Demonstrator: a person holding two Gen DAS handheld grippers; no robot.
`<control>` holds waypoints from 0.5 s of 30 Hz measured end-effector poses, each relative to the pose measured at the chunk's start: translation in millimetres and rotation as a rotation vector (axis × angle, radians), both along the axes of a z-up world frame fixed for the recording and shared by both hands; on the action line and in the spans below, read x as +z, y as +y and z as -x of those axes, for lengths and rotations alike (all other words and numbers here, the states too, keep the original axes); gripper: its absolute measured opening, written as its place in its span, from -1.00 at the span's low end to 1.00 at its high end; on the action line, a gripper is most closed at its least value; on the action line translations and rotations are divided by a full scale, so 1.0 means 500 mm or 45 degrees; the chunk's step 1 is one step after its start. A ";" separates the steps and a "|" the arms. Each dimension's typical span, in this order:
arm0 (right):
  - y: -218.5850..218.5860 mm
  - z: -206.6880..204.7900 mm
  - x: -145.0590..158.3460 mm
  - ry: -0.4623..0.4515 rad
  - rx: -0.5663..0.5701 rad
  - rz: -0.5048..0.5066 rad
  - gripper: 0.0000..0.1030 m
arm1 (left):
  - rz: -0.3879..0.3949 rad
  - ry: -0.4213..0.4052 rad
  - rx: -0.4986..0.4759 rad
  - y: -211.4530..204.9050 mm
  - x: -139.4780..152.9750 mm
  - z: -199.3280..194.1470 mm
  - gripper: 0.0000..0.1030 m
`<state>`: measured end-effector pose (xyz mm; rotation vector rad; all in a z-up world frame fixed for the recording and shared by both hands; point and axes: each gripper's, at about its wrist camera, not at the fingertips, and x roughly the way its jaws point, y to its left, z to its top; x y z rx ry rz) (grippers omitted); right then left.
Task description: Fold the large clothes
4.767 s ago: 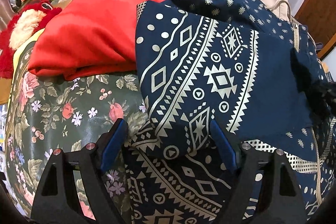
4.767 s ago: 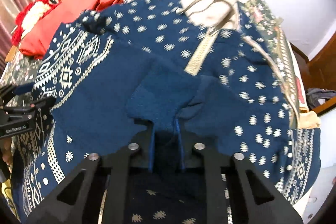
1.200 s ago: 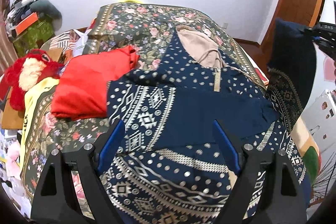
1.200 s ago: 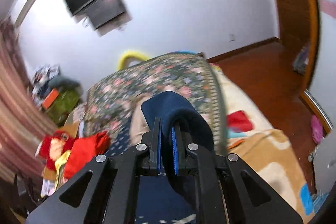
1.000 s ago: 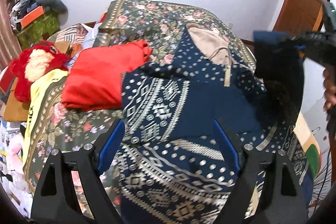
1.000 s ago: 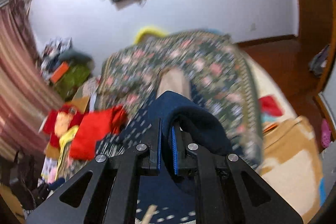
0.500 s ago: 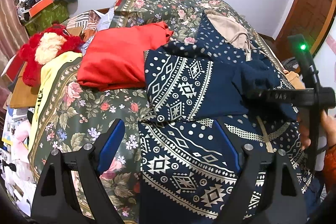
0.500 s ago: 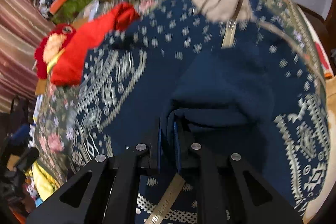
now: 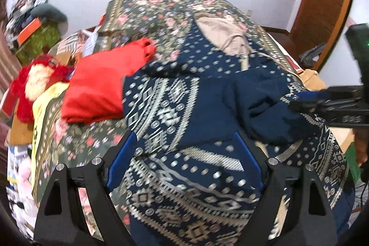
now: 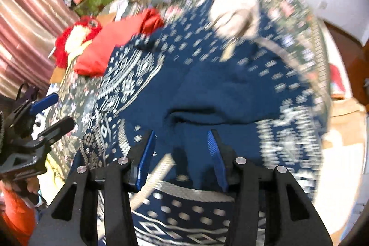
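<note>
A large navy hooded garment point(image 9: 184, 103) with cream geometric print lies spread on the bed, its beige hood lining point(image 9: 221, 31) at the far end. A plain navy sleeve point(image 9: 265, 112) is folded across its middle. My left gripper point(image 9: 184, 137) hovers open over the near patterned part, with nothing between its fingers. My right gripper point(image 10: 181, 134) hangs just above the folded sleeve point(image 10: 207, 117). Its jaws are opening and the pads stand clear of the cloth below them. In the left wrist view the right gripper point(image 9: 306, 98) reaches in from the right edge.
A folded red garment point(image 9: 99, 87) lies left of the navy one, with a red plush toy point(image 9: 34, 82) further left. The floral bedspread point(image 9: 161, 6) runs to the white wall. A wooden door point(image 9: 322, 4) stands at right, and a clutter pile point(image 9: 34, 27) at far left.
My right gripper came down from high above the bed with the sleeve, laid it across the garment and parted its jaws from it. The left gripper shifted sideways, still open.
</note>
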<state>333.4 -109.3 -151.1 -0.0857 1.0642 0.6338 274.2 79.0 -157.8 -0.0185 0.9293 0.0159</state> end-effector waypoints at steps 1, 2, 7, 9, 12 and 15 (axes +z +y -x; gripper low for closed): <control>-0.015 0.000 0.008 -0.028 -0.022 -0.005 -0.03 | -0.009 -0.002 -0.021 -0.017 0.003 -0.011 0.64; -0.044 0.002 0.023 -0.074 -0.056 -0.015 -0.01 | -0.019 -0.004 -0.041 -0.034 0.006 -0.021 0.64; -0.157 0.004 0.047 -0.197 -0.225 -0.023 0.12 | -0.075 0.007 -0.162 -0.124 0.003 -0.076 0.65; -0.191 0.002 0.038 -0.209 -0.278 -0.009 0.13 | -0.110 0.021 -0.209 -0.162 -0.006 -0.100 0.65; -0.227 -0.001 0.007 -0.179 -0.339 0.007 0.13 | -0.155 0.043 -0.283 -0.218 -0.027 -0.134 0.65; -0.251 -0.008 -0.033 -0.132 -0.378 0.037 0.13 | -0.172 0.074 -0.372 -0.270 -0.058 -0.167 0.65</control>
